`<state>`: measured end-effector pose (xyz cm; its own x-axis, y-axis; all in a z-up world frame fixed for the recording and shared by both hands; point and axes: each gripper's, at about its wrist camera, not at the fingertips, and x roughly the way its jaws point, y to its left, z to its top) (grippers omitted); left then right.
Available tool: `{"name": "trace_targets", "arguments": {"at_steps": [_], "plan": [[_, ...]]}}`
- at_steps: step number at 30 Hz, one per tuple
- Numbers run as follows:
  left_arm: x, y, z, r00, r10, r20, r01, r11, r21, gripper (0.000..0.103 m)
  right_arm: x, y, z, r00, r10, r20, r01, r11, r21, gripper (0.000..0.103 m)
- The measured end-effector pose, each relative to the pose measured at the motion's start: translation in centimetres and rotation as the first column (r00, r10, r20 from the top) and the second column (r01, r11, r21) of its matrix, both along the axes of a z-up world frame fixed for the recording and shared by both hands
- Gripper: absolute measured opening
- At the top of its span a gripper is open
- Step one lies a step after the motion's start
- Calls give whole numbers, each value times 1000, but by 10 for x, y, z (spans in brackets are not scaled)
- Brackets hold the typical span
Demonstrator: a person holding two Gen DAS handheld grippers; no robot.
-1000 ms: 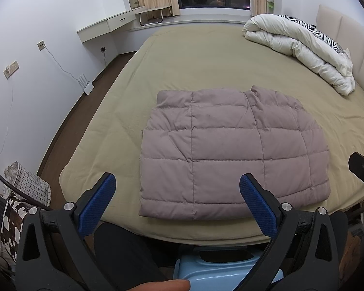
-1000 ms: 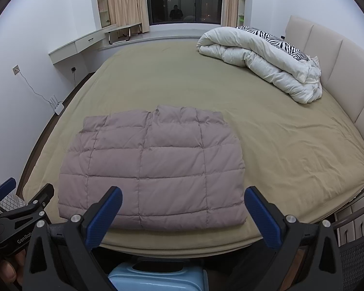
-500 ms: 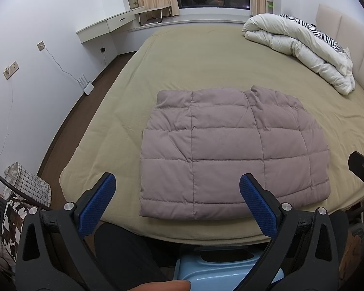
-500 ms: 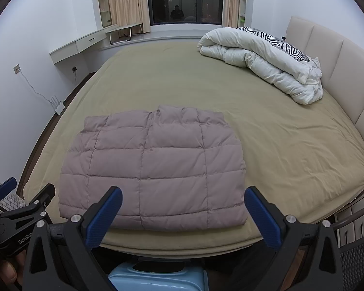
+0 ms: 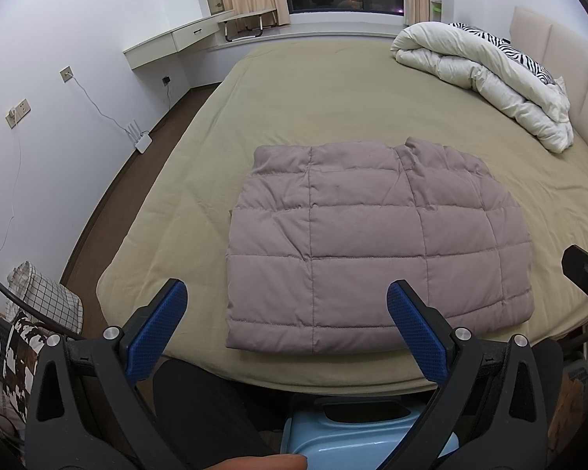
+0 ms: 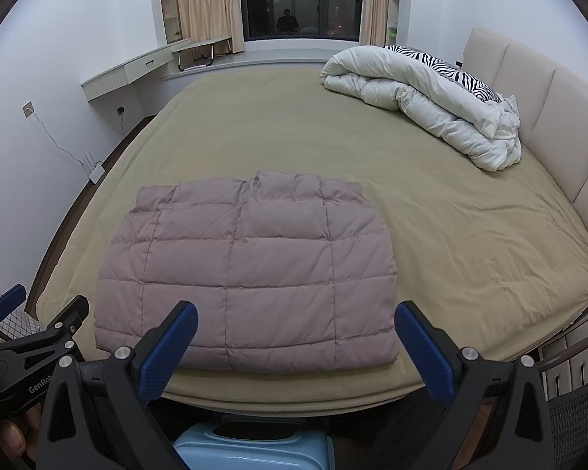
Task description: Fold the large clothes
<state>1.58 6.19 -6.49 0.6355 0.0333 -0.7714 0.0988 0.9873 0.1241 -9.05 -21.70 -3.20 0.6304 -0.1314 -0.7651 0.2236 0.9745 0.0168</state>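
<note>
Only partly visible, both claws (image 5: 286, 333) (image 6: 296, 346) agape before folded jacket (image 5: 376, 243), undersides hidden.

Both wrist views face the bed (image 5: 333, 90) from its foot

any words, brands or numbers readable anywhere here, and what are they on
"GenRob", cut off at the edge of the picture: white lettering on the black body of the left gripper, seen from the right wrist view.
No print shows on the quilted jacket, the duvet or the wall sockets.
</note>
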Motion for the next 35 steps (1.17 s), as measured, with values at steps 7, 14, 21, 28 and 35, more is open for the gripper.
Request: {"name": "trace_targets", "arguments": {"at_steps": [7, 14, 21, 28, 35], "plan": [[0, 4, -1, 1000, 0, -2, 0, 1000, -2, 103, -1, 1, 0, 1000, -1, 1, 1, 1000, 0, 103], [0, 6, -2, 1000, -2, -6, 2, 1000, -4, 103, 0, 1, 0, 1000, 3, -3, -3, 1000, 3, 103], [0, 9, -3, 1000, -6, -9, 6, 1000, -4, 103, 0, 0, -1, 1000, 11, -7, -11, 1000, 3, 103], [0, 10, -4, 1000, -13, -14, 13, 1000, -9, 103, 0, -3, -3, 1000, 17, -10, -17, 1000, 4, 103], [-2, 12, -4, 1000, -21, -8, 21, 1000, -12, 103, 0, -9, -7, 1000, 22, -15, -22, 1000, 6, 103]]}}
